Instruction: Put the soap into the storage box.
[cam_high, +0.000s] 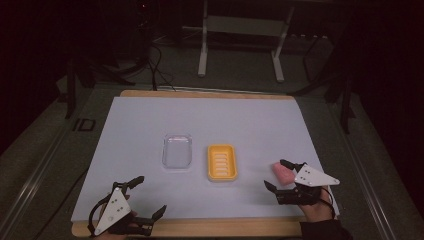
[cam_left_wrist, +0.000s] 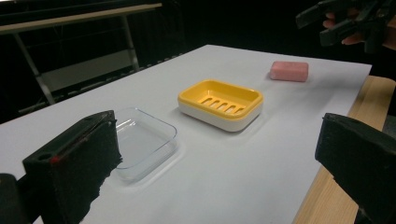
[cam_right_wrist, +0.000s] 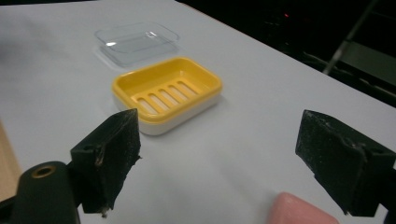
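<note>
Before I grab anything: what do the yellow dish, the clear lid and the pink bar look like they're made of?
Yellow slotted soap dish: likely hard plastic, smooth, slightly glossy, on a white base. Clear rectangular lid: thin transparent plastic, with glints on its rim. Pink rounded bar: matte and opaque, probably soap.

A yellow soap dish (cam_high: 221, 162) with a white base and slotted floor sits right of a clear lid (cam_high: 177, 150). Near right, a pink bar (cam_high: 283, 173). Pale sheet (cam_high: 210, 120) over a wooden table (cam_high: 200, 227); black-jawed grippers.
</note>
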